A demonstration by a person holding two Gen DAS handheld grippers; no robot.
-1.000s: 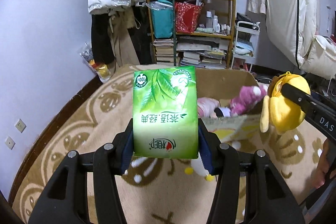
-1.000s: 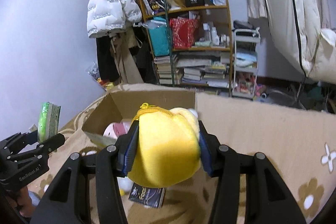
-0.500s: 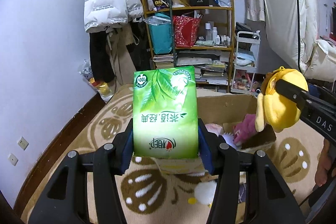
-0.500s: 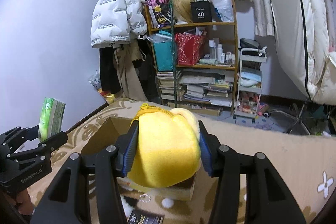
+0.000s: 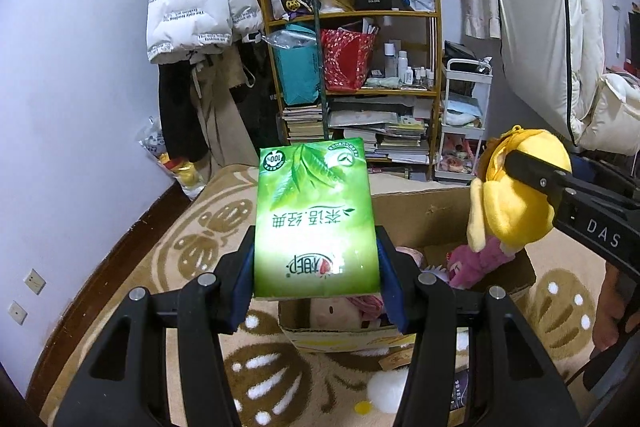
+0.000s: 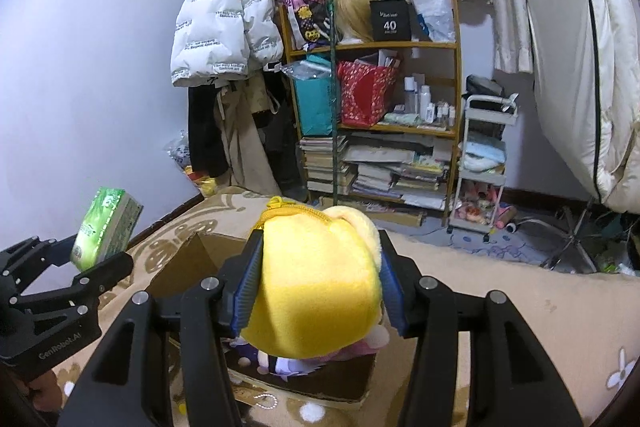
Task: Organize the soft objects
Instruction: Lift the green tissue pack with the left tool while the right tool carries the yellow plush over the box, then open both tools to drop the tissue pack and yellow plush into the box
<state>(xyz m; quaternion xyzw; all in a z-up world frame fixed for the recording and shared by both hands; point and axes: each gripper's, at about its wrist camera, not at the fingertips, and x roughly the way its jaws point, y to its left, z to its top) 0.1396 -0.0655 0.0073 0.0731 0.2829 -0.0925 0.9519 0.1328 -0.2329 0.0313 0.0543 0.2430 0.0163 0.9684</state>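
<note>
Tissue pack [image 5: 316, 223], green and light, sits clamped by its two sides in the left claw [image 5: 316, 279] above the near edge of the cardboard box [image 5: 420, 211]; its slick wrap may slip. Right claw [image 6: 318, 291] squeezes the yellow plush [image 6: 316, 287], soft and springy, over the box's right side.

Even, cool indoor light, sharp focus, strong fisheye bending and dark vignetted corners.
</note>
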